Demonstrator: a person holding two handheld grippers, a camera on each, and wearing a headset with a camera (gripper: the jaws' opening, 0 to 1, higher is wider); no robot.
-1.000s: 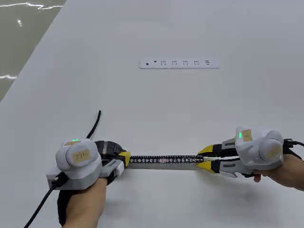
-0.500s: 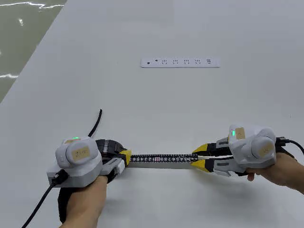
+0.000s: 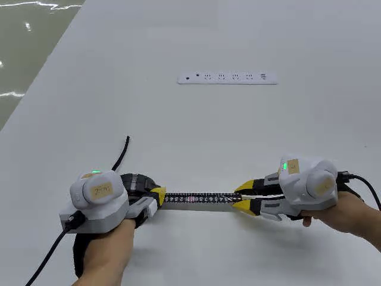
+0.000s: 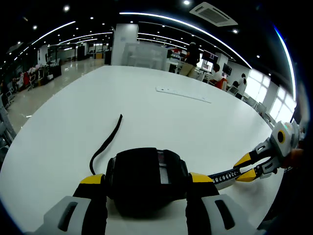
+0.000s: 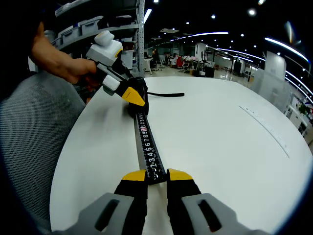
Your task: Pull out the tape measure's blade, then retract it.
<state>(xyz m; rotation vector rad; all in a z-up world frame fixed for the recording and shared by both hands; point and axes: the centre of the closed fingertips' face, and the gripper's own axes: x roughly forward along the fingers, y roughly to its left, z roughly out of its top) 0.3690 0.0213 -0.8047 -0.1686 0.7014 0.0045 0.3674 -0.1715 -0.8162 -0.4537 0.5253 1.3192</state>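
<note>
A black tape measure case (image 3: 136, 185) (image 4: 146, 177) (image 5: 138, 92) rests on the white table, and my left gripper (image 3: 153, 201) (image 4: 145, 180) is shut on it. Its black blade (image 3: 199, 198) (image 5: 148, 149) (image 4: 224, 176) with white numerals stretches rightward along the tabletop. My right gripper (image 3: 241, 198) (image 5: 156, 177) is shut on the blade's free end, yellow tips pinching it. A black wrist strap (image 3: 120, 156) (image 4: 105, 144) (image 5: 166, 94) trails from the case toward the far side.
A white power strip (image 3: 227, 78) (image 4: 182, 94) (image 5: 266, 129) lies farther back on the table. The table's left edge (image 3: 41, 68) borders a greenish floor. A black cable (image 3: 50, 256) hangs from the left gripper. A grey mesh chair back (image 5: 29, 147) is near the table.
My right gripper has moved left toward the case, still shut on the blade's end, so less blade shows between the grippers. The left gripper and case have stayed put.
</note>
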